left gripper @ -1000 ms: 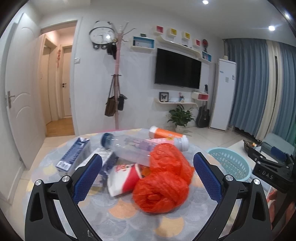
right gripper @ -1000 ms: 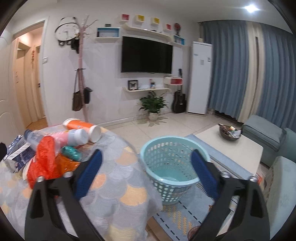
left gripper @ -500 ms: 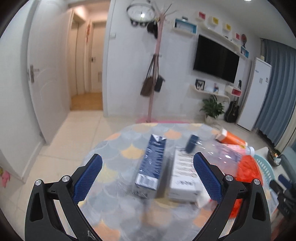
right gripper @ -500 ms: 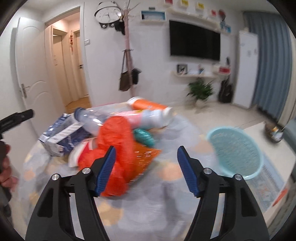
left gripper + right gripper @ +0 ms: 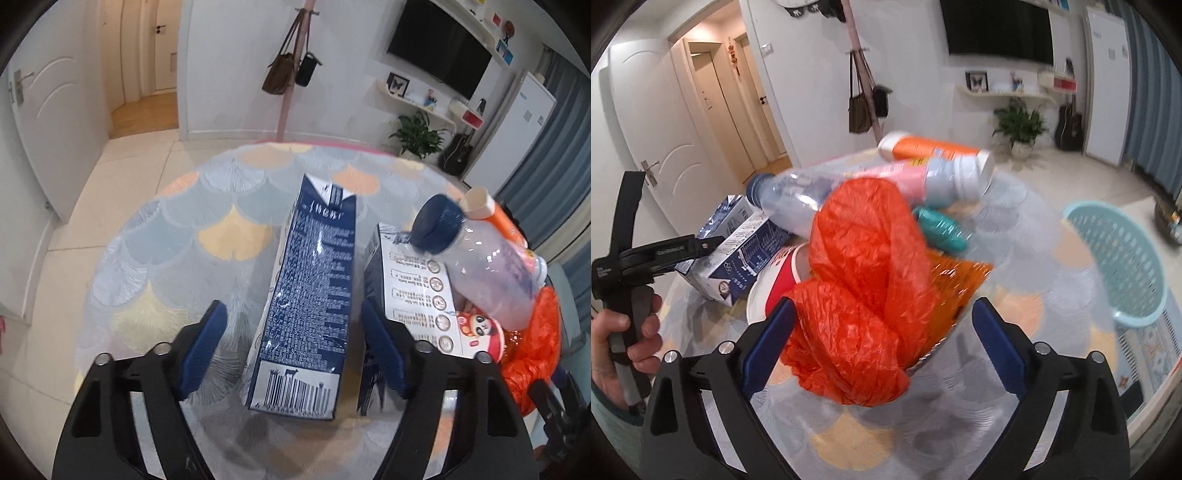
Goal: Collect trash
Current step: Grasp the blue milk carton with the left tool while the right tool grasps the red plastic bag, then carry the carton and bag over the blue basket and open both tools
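1. Dark-blue printed cardboard milk carton (image 5: 310, 306) lies flat on the round table with a pastel fan-pattern cloth (image 5: 192, 236), barcode end toward the camera.
2. Around that carton stands the left gripper (image 5: 293, 349), jaws wide, one blue pad on each side of it; the left pad is clear of the carton, and the right pad sits in the gap beside a second blue-and-white carton (image 5: 410, 295). Contact on that side cannot be told.
3. A clear plastic bottle with a dark-blue cap (image 5: 480, 266) rests slanted across the second carton; an orange tube with a white end (image 5: 495, 218) lies behind it.
4. A red-and-white paper cup with a cartoon face (image 5: 480, 332) sits beside the second carton, next to the crumpled orange-red plastic bag (image 5: 864, 295).
5. The right gripper (image 5: 882, 347) is spread wide with the bag bulging between its pads; the left pad is at the bag's edge, the right pad apart from it.
6. Behind the bag lie a pink-and-white bottle (image 5: 934, 177), a teal crinkled wrapper (image 5: 942, 229) and an orange foil packet (image 5: 956, 280).
7. A light-blue perforated plastic basket (image 5: 1126, 258) stands on the floor off the table's right side.
8. In the right wrist view the person's left hand (image 5: 624, 339) grips the other tool's handle.
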### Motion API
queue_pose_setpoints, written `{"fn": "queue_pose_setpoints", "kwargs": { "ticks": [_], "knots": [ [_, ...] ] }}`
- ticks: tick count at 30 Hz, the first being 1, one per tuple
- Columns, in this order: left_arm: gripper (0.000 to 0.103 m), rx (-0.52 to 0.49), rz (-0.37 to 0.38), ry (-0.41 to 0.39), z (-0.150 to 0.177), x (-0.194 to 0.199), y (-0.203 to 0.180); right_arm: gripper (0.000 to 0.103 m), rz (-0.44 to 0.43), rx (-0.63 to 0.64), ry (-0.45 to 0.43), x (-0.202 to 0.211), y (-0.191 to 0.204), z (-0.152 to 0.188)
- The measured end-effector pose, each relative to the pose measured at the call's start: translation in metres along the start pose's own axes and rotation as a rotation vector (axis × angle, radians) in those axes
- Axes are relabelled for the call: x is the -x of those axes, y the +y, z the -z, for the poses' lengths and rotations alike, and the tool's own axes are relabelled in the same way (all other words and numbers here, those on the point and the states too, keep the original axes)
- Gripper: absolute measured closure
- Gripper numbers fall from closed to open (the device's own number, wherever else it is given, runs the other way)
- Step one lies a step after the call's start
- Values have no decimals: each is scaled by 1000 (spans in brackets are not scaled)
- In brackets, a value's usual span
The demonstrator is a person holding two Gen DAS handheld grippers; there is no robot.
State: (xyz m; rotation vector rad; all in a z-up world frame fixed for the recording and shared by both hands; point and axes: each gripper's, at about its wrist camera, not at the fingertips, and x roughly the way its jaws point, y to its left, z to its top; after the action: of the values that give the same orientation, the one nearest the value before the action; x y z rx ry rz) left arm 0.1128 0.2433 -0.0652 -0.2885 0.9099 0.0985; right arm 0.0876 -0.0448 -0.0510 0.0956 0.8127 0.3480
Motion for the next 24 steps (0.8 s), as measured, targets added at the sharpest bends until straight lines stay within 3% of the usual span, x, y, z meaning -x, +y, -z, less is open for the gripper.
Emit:
{"fn": "queue_pose_setpoints", "kwargs": {
  "ticks": [6,9,17,24],
  "knots": [
    [60,18,10,25,4,-4,6,11,-31,-1,40,-13,2,4],
    [65,22,15,6,9,3,7,13,-54,-8,39,-10,0,7],
    [67,7,17,-109,15,43,-6,65,-89,19,38,-6,2,10],
    [67,-19,42,-200,10,81,-31,71,-134,53,-49,34,6,14]
  ]
}}
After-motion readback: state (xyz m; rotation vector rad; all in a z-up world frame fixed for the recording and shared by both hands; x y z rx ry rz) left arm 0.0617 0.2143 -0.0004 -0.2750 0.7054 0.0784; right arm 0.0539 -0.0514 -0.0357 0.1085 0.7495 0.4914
